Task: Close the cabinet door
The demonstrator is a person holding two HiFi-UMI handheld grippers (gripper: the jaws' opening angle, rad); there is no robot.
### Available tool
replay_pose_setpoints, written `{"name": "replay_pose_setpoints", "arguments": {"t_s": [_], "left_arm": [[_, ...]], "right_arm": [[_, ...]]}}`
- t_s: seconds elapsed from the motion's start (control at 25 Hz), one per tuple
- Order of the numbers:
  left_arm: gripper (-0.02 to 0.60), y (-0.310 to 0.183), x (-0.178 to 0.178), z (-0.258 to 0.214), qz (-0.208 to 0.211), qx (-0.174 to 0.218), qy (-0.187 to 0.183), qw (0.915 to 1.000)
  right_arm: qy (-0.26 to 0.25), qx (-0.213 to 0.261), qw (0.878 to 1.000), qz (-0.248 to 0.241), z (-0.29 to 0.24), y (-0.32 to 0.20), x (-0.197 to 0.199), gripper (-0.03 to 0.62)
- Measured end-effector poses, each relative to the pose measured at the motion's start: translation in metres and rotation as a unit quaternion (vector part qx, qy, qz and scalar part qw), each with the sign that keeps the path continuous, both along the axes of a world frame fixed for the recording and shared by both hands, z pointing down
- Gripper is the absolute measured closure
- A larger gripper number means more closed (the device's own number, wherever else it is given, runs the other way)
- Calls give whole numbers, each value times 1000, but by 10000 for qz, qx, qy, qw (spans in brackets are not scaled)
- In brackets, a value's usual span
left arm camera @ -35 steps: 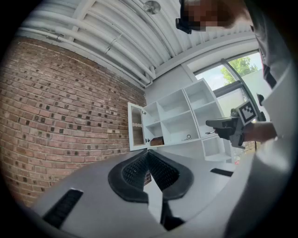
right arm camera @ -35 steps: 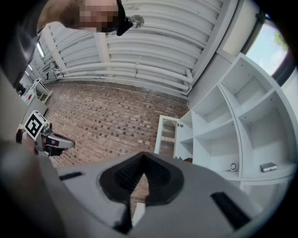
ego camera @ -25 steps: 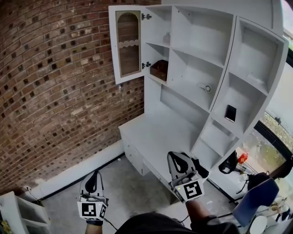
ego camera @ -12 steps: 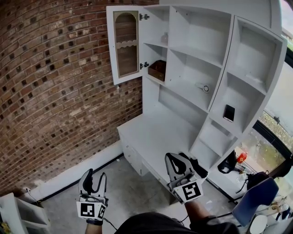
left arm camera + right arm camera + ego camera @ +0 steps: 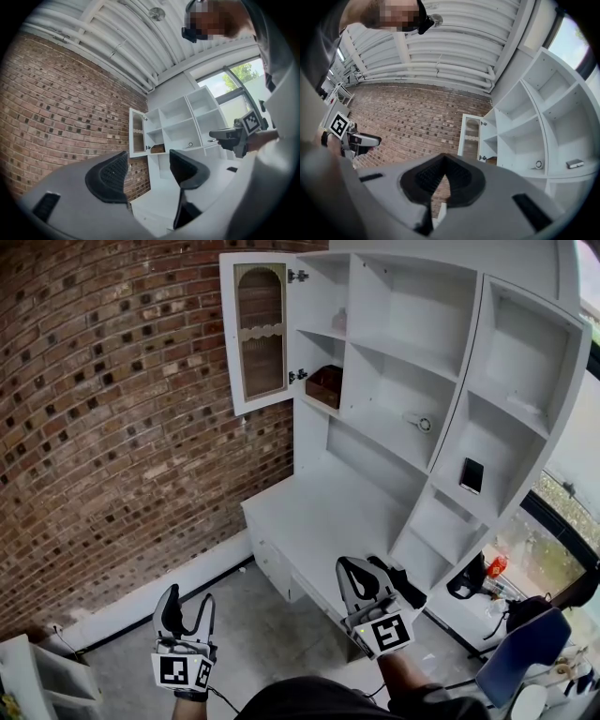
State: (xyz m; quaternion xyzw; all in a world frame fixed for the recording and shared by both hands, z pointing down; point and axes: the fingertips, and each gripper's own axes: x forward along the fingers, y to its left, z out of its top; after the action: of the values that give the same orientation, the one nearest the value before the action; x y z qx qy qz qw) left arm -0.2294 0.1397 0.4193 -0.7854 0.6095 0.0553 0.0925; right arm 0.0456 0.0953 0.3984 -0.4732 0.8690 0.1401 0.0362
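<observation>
The white cabinet door (image 5: 261, 334) with an arched glass pane stands swung open at the top left of the shelf unit, against the brick wall; it also shows far off as the door (image 5: 137, 132) and the door (image 5: 471, 137). My left gripper (image 5: 186, 602) hangs low over the floor, far below the door; its jaws are opening, and the left gripper (image 5: 149, 165) has nothing between them. My right gripper (image 5: 362, 568) hovers by the desk's front edge. In its own view the right gripper (image 5: 443, 177) is shut and holds nothing.
The white shelf unit (image 5: 441, 362) stands on a white desk (image 5: 319, 512) with drawers. A brown box (image 5: 326, 383) sits inside the open cabinet, and a black flat object (image 5: 472, 474) lies on a right shelf. The brick wall (image 5: 112, 427) fills the left. A blue chair (image 5: 525, 648) is at the lower right.
The left gripper's jaws have gone from shut to wide apart. The right gripper has stayed where it was, shut.
</observation>
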Motion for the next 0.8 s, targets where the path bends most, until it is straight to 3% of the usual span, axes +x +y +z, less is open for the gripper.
{"name": "replay_pose_setpoints", "arguments": {"t_s": [0.28,0.8], "left_arm": [[301,-10,8,1,11,-47,-67,10000],[305,-22,38,10,-399,16,-143,9991]], "right_arm": [[70,-226,9997,30,7,-9,8,595],[72,-103,9991,-414,27,-36,38,595]]}}
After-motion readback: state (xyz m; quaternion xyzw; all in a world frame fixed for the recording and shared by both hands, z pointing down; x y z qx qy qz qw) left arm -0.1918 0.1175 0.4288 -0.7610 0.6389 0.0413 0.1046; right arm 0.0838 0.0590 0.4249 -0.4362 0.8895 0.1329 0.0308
